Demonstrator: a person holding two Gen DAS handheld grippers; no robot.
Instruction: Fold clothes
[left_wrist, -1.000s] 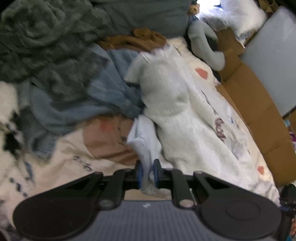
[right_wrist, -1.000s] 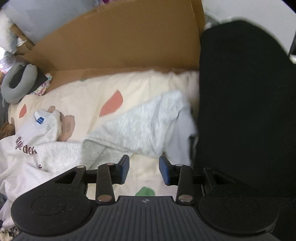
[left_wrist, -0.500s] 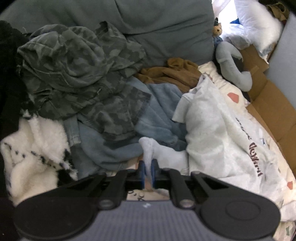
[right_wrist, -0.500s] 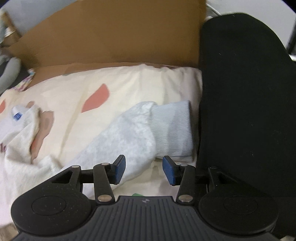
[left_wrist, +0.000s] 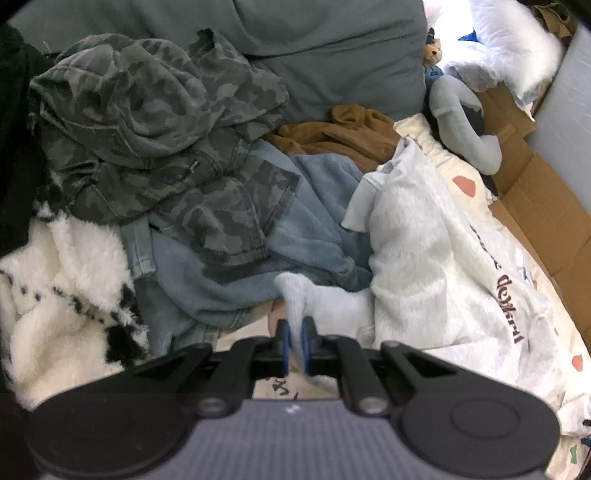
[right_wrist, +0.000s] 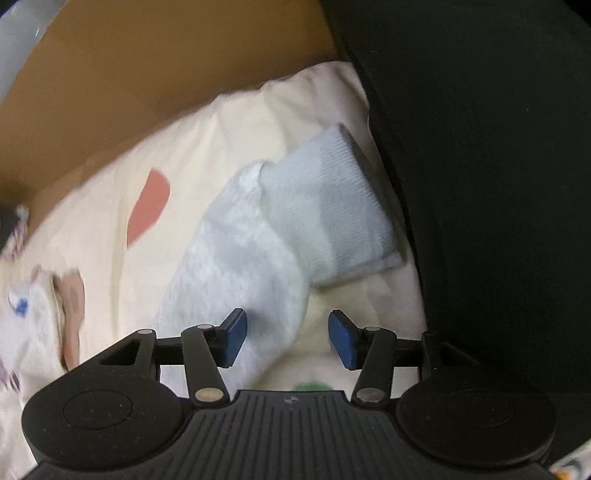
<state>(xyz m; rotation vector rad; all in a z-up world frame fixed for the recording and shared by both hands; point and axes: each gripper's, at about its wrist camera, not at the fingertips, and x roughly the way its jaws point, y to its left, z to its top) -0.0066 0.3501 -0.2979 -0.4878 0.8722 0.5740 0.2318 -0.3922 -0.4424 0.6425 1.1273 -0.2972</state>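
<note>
Both sweatshirt (left_wrist: 436, 258) cuffs show; left gripper (left_wrist: 295, 345) jaws hide one edge.

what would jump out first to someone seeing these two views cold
In the left wrist view, the heap of clothes: a camouflage garment piled at upper left over blue denim, beside a white sweatshirt spread at right. At bottom centre the left gripper is shut on the sweatshirt's ribbed cuff. In the right wrist view the right gripper, jaws just opening, straddles the other sleeve on the cream sheet.
</note>
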